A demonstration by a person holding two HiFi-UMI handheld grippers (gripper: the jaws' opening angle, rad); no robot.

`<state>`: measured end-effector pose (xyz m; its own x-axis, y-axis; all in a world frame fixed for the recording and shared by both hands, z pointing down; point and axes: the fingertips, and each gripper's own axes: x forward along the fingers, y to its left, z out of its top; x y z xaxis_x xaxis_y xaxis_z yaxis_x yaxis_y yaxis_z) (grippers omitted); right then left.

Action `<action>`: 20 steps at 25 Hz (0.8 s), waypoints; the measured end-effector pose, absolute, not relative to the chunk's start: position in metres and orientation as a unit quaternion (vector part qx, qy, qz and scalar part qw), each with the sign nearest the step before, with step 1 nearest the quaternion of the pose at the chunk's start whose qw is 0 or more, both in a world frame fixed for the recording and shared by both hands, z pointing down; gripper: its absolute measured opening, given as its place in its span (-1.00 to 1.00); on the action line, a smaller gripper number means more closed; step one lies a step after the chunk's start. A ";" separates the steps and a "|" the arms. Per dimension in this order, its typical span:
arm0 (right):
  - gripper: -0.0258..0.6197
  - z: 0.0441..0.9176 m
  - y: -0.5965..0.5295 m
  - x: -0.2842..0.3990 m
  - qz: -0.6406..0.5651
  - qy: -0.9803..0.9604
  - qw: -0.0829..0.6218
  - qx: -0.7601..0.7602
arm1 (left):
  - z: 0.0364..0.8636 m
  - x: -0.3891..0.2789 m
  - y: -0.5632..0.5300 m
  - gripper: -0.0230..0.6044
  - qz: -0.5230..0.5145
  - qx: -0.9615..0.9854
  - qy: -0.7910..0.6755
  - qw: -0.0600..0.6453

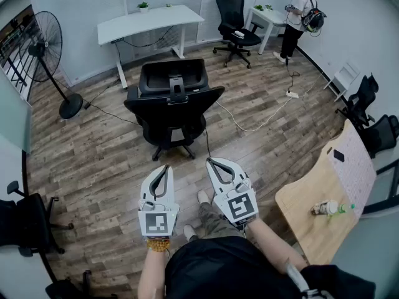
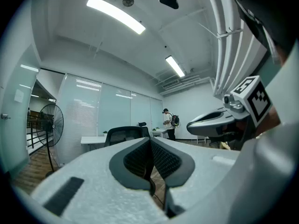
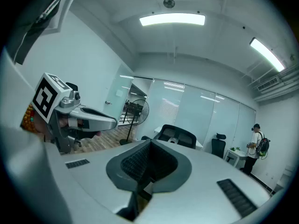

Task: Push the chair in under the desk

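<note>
A black office chair (image 1: 172, 102) stands on the wood floor, its back toward me, a short way out from a white desk (image 1: 148, 22) near the far wall. My left gripper (image 1: 166, 167) and right gripper (image 1: 211, 162) hover side by side just short of the chair's wheeled base, both shut with nothing between the jaws. In the left gripper view the chair back (image 2: 122, 135) and the desk (image 2: 92, 139) show beyond the closed gripper (image 2: 150, 139). From the right gripper (image 3: 149, 143) the chair (image 3: 176, 136) is ahead.
A standing fan (image 1: 51, 48) is at the left. A second black chair (image 1: 234, 21) and a small white table (image 1: 269, 18) stand at the back right, with a person (image 1: 298, 17) beside them. A cable (image 1: 262, 118) runs across the floor. A wooden table (image 1: 324, 198) is at my right.
</note>
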<state>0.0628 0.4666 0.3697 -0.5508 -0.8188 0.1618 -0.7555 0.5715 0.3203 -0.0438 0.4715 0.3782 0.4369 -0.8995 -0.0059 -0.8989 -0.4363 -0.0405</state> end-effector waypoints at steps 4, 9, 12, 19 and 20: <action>-0.92 0.372 0.454 0.069 -0.107 -0.880 0.152 0.437 | 0.379 -0.035 0.459 -0.90 -0.022 -0.853 0.521 0.028; -0.92 0.380 0.432 0.074 -0.107 -0.890 0.161 0.413 | 0.376 -0.027 0.437 -0.90 -0.033 -0.855 0.516 0.039; -0.91 0.384 0.421 0.078 -0.107 -0.892 0.165 0.407 | 0.372 -0.023 0.427 -0.90 -0.035 -0.855 0.516 0.043; -0.91 0.389 0.391 0.087 -0.095 -0.895 0.168 0.402 | 0.376 -0.018 0.399 -0.90 -0.048 -0.851 0.522 0.041; -0.91 0.391 0.387 0.089 -0.095 -0.895 0.169 0.402 | 0.376 -0.016 0.395 -0.90 -0.051 -0.851 0.521 0.045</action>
<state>0.0894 0.3867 0.3905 -0.6200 -0.7510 0.2272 -0.6869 0.6595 0.3053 -0.0160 0.3949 0.3763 0.4524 -0.8909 0.0406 -0.8816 -0.4536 -0.1304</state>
